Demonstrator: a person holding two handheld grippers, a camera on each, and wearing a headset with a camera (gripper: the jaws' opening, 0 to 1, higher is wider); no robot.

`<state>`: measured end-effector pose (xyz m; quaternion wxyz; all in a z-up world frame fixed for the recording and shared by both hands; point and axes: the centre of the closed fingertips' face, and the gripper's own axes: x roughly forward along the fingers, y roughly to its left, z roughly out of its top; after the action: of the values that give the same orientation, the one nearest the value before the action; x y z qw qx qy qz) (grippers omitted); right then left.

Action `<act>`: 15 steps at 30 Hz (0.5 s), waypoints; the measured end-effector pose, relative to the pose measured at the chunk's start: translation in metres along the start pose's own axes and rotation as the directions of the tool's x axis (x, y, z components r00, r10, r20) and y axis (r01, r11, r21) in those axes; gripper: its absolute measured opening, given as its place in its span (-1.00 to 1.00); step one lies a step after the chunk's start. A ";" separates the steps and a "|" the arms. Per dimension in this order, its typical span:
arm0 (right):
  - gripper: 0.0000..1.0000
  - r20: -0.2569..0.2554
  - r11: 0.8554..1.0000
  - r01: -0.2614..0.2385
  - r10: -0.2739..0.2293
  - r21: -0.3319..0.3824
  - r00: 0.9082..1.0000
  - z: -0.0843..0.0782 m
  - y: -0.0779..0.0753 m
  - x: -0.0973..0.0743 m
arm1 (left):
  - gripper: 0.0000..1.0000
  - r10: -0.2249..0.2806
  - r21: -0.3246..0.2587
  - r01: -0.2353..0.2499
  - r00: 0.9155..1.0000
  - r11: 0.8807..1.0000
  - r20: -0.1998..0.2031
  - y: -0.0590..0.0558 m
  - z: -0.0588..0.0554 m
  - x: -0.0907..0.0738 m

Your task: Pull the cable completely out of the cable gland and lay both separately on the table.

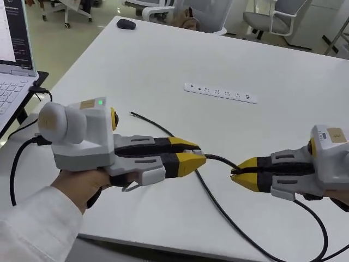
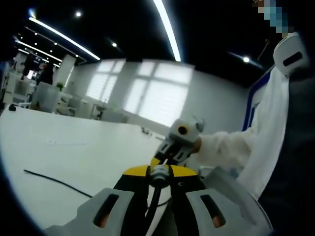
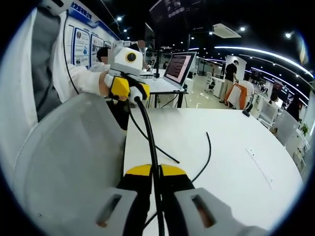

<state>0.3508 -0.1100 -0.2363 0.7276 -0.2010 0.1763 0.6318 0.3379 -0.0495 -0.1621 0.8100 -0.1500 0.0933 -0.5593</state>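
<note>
Clamped between the jaws of my left gripper (image 1: 200, 153) is the gland (image 2: 158, 172), with the cable (image 1: 219, 160) still threaded through it. The jaws of my right gripper (image 1: 235, 174) are closed on that cable near the gland, both held above the table (image 1: 163, 60). I judge extraction under way: the cable must yet clear the gland, and neither part is laid down. Bare table lies ahead and to my right, with the power strip (image 1: 220, 93) well apart, while the near edge sits close below both grippers and the laptop (image 1: 12, 49) bounds my left.
</note>
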 end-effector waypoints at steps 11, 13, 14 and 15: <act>-0.92 -0.021 0.998 0.047 -0.046 0.045 0.999 -0.018 -0.003 -0.007 | -0.66 -0.012 -0.005 0.012 1.000 1.000 0.028 -0.001 0.006 -0.001; -0.92 -0.024 0.998 0.048 -0.047 0.043 0.999 -0.018 -0.003 -0.007 | -0.66 -0.013 -0.001 0.013 1.000 1.000 0.027 -0.002 0.006 0.000; -0.92 -0.025 0.998 0.051 -0.050 0.043 0.998 -0.018 -0.003 -0.007 | -0.66 -0.014 0.001 0.014 1.000 1.000 0.027 -0.003 0.006 0.000; -0.91 -0.026 0.997 0.055 -0.054 0.047 0.998 -0.018 -0.004 -0.007 | -0.66 -0.015 0.001 0.015 1.000 1.000 0.027 -0.003 0.007 0.000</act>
<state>0.3536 -0.1257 -0.2474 0.7470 -0.1961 0.1946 0.6047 0.3374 -0.0494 -0.1550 0.8069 -0.1582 0.0809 -0.5633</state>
